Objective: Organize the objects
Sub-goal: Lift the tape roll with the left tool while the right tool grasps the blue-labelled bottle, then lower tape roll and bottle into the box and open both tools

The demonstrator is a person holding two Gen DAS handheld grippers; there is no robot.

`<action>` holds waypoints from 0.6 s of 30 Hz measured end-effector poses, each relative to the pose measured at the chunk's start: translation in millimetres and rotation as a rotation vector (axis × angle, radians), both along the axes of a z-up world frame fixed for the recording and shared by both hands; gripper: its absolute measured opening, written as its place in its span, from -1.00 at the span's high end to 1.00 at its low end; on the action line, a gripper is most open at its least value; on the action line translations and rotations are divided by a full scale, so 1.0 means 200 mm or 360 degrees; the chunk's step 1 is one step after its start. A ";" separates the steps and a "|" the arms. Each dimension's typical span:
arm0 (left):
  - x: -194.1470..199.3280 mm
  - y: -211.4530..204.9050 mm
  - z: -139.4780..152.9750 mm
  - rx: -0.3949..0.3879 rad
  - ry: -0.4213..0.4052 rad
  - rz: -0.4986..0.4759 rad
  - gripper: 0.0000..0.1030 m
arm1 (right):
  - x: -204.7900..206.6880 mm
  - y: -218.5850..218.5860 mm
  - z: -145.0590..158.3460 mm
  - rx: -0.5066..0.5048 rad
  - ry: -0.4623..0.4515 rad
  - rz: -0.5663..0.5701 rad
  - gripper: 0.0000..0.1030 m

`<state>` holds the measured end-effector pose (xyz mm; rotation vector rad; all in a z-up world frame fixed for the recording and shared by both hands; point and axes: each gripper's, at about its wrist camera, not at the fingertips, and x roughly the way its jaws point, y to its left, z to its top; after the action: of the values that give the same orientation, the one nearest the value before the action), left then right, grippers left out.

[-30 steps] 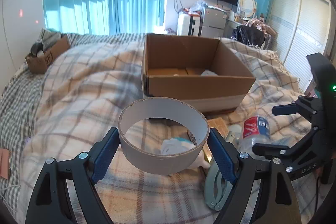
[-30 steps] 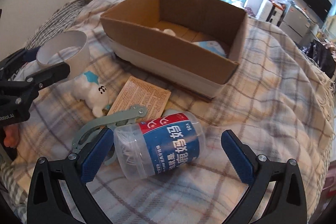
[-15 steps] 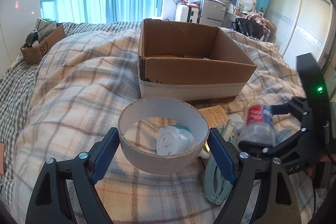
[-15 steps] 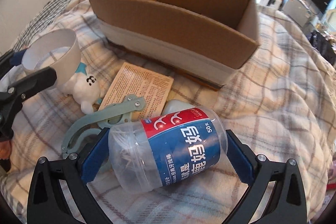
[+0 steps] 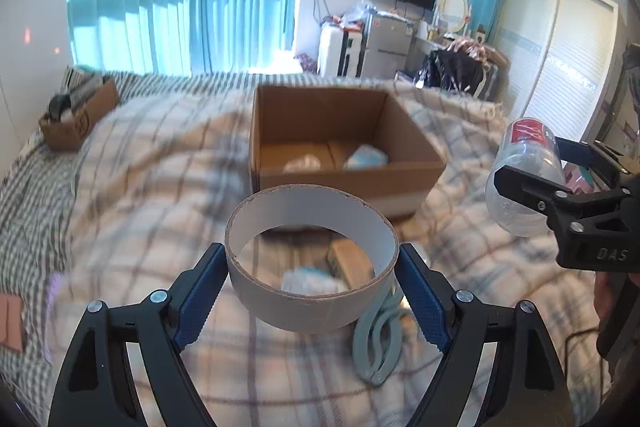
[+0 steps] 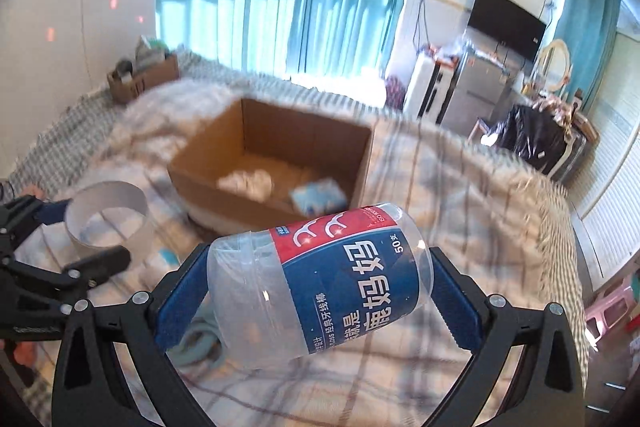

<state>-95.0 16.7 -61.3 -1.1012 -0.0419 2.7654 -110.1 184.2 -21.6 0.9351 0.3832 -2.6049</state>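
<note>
Behind the bed you have teal curtains and a bright window, and the plaid blanket covers the whole surface below your tools. Your landmark is the open cardboard box in the middle of the blanket; two pale things lie on its floor, too blurred to name. Your left gripper is clamped on a white cardboard ring, held above the blanket on the near side of the box. Your right gripper is clamped on a clear plastic jar with a red and blue label, lifted in the air to the right of the box and tilted. On the blanket just before the box lies a grey-green clip tool.
</note>
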 end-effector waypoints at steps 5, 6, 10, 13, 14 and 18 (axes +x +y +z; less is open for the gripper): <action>-0.12 0.00 0.18 -0.0050 0.0129 -0.0007 -0.67 | -0.05 -0.04 0.20 -0.0092 0.0129 0.0025 -0.97; -0.15 0.00 0.19 -0.0053 0.0142 0.0000 -0.67 | -0.07 -0.05 0.24 -0.0116 0.0151 0.0027 -0.96; -0.35 -0.02 0.25 0.0015 0.0130 0.0031 -0.67 | -0.19 -0.09 0.35 -0.0181 0.0200 0.0034 -0.96; -0.47 0.00 0.27 0.0032 0.0152 0.0021 -0.68 | -0.32 -0.11 0.42 -0.0217 0.0241 0.0027 -0.96; -0.52 0.01 0.27 0.0030 0.0164 0.0017 -0.68 | -0.37 -0.12 0.43 -0.0232 0.0246 0.0020 -0.96; -0.68 0.04 0.21 0.0041 0.0157 0.0012 -0.68 | -0.58 -0.15 0.43 -0.0266 0.0235 -0.0002 -0.96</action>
<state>-231.5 24.5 -18.4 -0.9591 -0.0691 2.8133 -225.6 154.4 64.6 0.6908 0.1975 -2.6669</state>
